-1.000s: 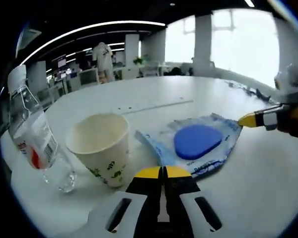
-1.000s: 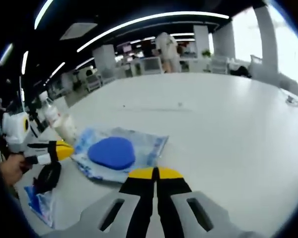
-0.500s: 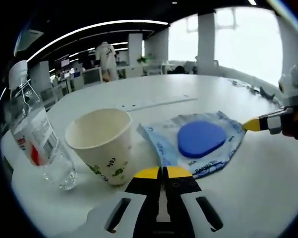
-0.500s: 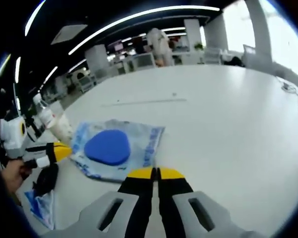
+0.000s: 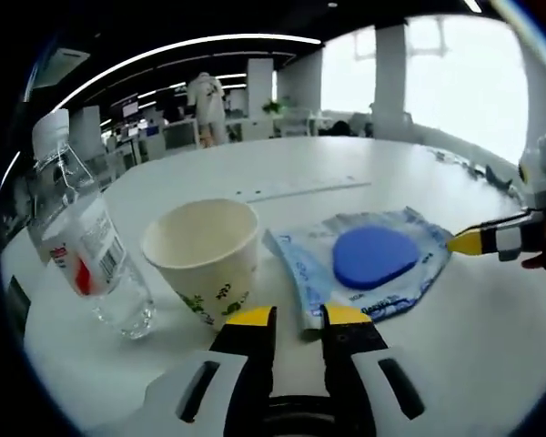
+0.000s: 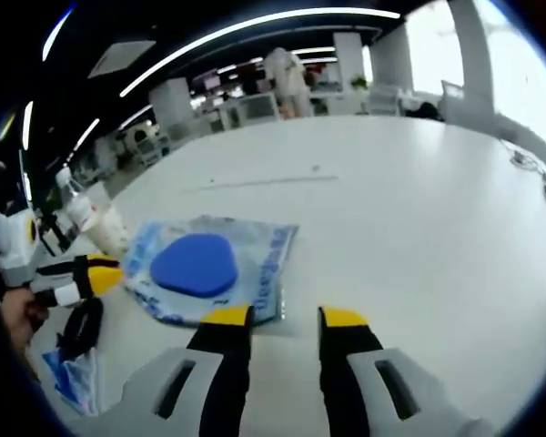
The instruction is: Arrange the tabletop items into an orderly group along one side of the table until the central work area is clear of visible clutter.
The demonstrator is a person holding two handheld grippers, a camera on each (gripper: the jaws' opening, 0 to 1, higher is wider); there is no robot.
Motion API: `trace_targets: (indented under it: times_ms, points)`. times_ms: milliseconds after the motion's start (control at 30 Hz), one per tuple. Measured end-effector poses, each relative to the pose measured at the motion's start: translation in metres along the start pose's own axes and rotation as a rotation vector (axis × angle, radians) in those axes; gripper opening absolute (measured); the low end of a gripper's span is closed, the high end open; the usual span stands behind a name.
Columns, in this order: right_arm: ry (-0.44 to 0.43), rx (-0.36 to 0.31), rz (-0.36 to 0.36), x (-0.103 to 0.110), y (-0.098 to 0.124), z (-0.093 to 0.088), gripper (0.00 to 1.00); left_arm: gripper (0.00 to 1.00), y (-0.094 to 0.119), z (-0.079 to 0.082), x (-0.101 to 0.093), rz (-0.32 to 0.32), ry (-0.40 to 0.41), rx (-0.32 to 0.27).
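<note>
Where visible: one cup [image 5: 207,255], one bottle [image 5: 86,244], one pouch [image 5: 369,264].

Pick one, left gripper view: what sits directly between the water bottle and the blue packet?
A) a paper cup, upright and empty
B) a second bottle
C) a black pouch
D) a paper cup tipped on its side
A: the paper cup stands upright with its open mouth showing an empty inside, the water bottle to one side of it and the blue packet to the other.
</note>
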State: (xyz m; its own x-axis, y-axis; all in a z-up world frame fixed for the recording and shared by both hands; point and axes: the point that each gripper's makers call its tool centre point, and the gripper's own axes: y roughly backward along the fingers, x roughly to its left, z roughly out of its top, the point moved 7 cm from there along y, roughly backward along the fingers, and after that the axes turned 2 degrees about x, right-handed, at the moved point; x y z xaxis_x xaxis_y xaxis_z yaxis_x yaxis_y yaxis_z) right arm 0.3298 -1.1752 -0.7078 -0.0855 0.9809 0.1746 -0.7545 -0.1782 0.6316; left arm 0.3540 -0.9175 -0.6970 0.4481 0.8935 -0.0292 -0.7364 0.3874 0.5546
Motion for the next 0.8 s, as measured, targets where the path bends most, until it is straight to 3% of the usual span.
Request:
trace_targets:
  times_ms: [200,333,500,800]
  points:
    - [0.019,-0.002,-0.033,0.002,0.014,0.004,0.44,0.30,0.006,0.007,0.001,-0.011,-0.018,-0.007]
    - [0.014,0.000,-0.023,0.009,0.025,0.006,0.58,0.38,0.019,0.011,0.001,-0.023,-0.025,-0.014]
    - [0.013,-0.006,0.000,0.027,0.048,0.004,0.64,0.44,0.032,0.012,0.003,-0.026,-0.007,-0.012]
    - [0.041,-0.018,0.066,0.060,0.080,0.003,0.71,0.64,0.057,0.013,0.008,-0.039,-0.002,-0.020]
